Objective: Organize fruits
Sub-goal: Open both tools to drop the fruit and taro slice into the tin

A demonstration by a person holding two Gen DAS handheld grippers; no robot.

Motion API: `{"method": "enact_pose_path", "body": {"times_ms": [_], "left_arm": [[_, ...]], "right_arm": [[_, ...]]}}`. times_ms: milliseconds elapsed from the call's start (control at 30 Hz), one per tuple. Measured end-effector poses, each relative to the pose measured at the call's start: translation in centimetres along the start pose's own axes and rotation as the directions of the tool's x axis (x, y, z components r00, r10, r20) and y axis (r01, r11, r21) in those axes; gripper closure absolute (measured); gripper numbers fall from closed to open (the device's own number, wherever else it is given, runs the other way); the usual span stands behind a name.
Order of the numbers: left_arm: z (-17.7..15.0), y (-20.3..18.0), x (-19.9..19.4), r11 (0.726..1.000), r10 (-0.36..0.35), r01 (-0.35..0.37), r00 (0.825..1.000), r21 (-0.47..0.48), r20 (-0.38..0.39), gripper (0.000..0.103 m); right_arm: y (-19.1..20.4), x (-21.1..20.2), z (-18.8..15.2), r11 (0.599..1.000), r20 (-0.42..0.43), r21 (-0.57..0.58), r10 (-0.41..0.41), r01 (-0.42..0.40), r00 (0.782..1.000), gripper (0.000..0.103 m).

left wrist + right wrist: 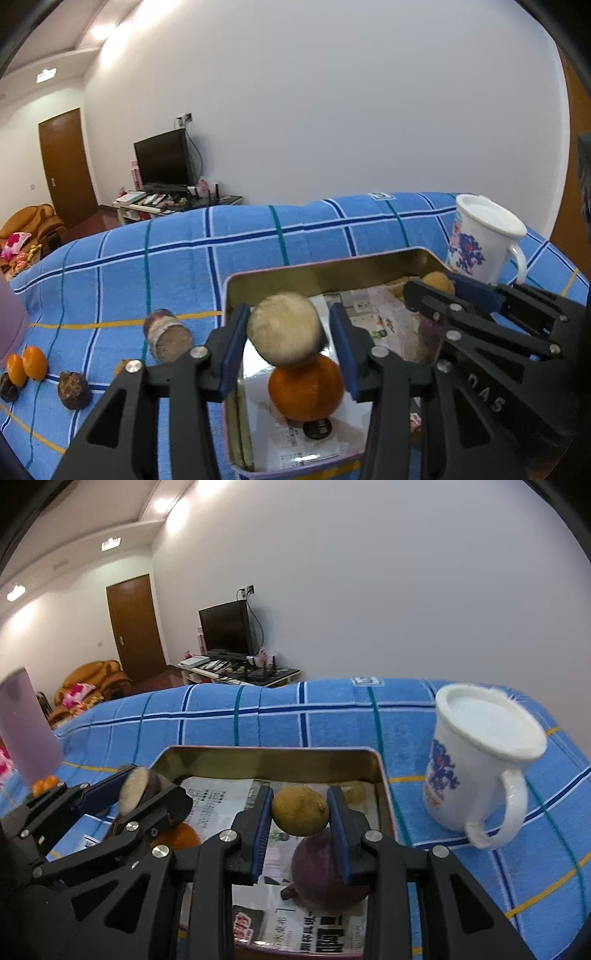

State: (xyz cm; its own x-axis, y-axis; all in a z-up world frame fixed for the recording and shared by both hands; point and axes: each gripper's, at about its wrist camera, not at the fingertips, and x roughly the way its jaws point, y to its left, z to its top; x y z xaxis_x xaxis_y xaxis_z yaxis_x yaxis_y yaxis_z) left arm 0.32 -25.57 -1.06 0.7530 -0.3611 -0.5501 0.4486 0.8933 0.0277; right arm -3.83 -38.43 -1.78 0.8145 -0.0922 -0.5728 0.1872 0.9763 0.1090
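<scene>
- A pale, cut-faced fruit half (284,330) is seen between the blue pads of the left gripper (288,350); a gap shows on its right side, so the jaws are judged to be parted and the piece let go or nearly so.
- Directly beneath that gripper, an orange (306,387) lies on the newspaper lining of the metal tin (332,269); a release slightly to one side is advised, so that the half is not left perched on it.
- A yellow-brown round fruit (301,810) is clamped between the pads of the right gripper (300,832), above the tin.
- Just below and nearer than it, a purple fruit (328,871) rests in the tin; the bare paper ahead is the better landing spot.
- More fruits (27,363) are left on the blue checked towel (147,266), left of the left gripper.
- The white mug (480,760), right of the right gripper, should be kept clear.
</scene>
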Motion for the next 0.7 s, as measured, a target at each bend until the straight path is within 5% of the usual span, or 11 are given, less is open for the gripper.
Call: {"method": "enact_pose_path", "body": {"times_ms": [167,400,500,700], "left_arm": [[-0.1,0.8,-0.6,0.999,0.023,-0.022,0.999,-0.032,0.022,0.031],[-0.7,2.1,-2.3,0.994,0.075,-0.066,0.992,-0.088,0.098,0.0],[-1.0,2.3,-3.8,0.994,0.091,-0.078,0.978,-0.075,0.185,0.0],[-1.2,2.4,-4.5,0.989,0.148,-0.143,0.961,-0.042,0.235,0.0]], "right_arm": [[-0.8,-0.1,-0.2,0.998,0.001,0.054,0.027,-0.028,1.0,0.068],[-1.2,-1.6,-0.2,0.997,0.087,0.083,-0.002,-0.006,0.996,0.047],[-0.9,-3.2,-0.2,0.997,0.201,0.079,-0.041,0.025,0.979,0.03],[-0.3,-6.7,-0.7,0.989,0.407,0.079,-0.145,0.124,0.902,0.021]]}}
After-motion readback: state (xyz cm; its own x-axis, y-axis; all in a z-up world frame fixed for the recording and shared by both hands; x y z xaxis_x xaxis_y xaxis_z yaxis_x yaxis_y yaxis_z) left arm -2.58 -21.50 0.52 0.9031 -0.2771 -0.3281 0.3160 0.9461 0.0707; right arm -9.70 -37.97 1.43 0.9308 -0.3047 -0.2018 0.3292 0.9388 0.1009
